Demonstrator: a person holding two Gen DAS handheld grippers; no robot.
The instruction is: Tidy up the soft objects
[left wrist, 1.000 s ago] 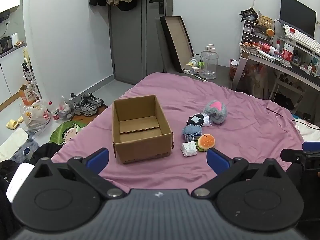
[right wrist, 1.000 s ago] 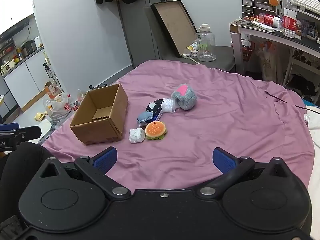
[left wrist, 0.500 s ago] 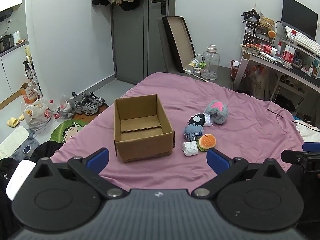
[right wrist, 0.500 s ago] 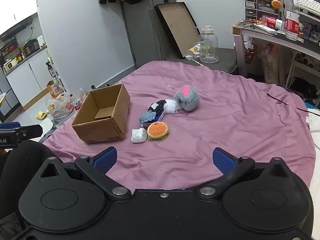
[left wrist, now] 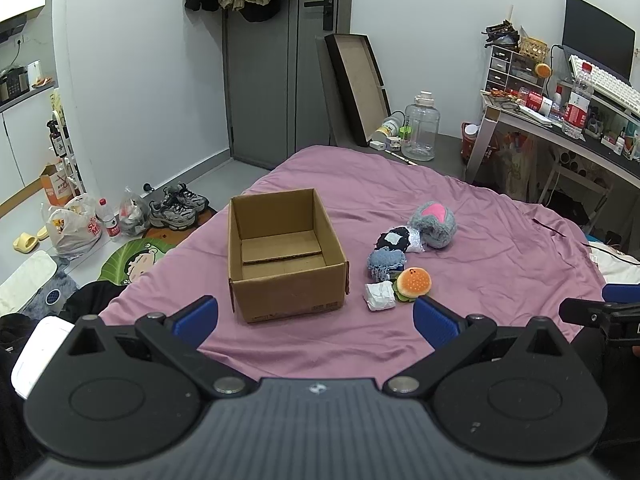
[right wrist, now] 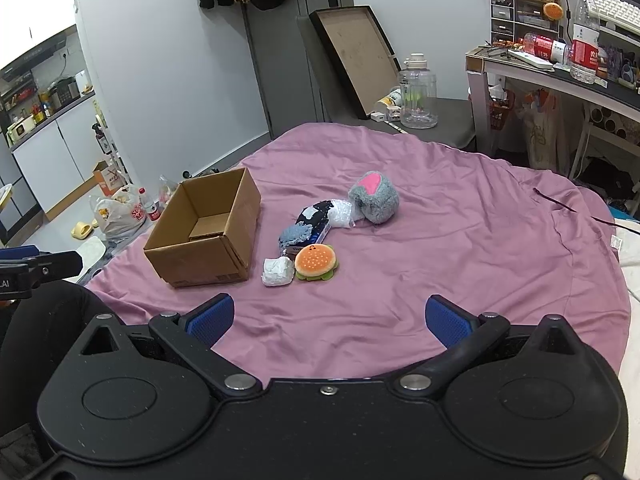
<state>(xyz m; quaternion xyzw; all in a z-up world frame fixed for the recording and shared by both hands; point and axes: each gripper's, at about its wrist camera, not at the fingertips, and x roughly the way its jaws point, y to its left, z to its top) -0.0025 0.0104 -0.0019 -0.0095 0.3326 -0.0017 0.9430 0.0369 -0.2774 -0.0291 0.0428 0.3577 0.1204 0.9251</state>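
An open, empty cardboard box (left wrist: pixel 284 256) (right wrist: pixel 208 232) stands on the purple bedsheet (left wrist: pixel 500 256). Right of it lies a cluster of soft things: a grey plush with a pink patch (left wrist: pixel 434 222) (right wrist: pixel 373 200), a black-and-white bundle (left wrist: pixel 392 239) (right wrist: pixel 316 214), a blue knitted piece (left wrist: pixel 385 262) (right wrist: pixel 295 235), a burger plush (left wrist: pixel 414 283) (right wrist: pixel 316 261) and a white crumpled wad (left wrist: pixel 379 295) (right wrist: pixel 277 271). My left gripper (left wrist: pixel 315 320) is open and empty, short of the box. My right gripper (right wrist: pixel 328 320) is open and empty, short of the cluster.
A door, a leaning tray (left wrist: pixel 356 84) and a water jug (left wrist: pixel 421 128) stand beyond the bed. A cluttered desk (left wrist: pixel 560 120) is at the right. Shoes (left wrist: pixel 176 208) and bags (left wrist: pixel 76 224) lie on the floor at the left.
Both grippers have drifted slightly nearer and higher over the bed; the box and soft things have not moved. Both stay open.
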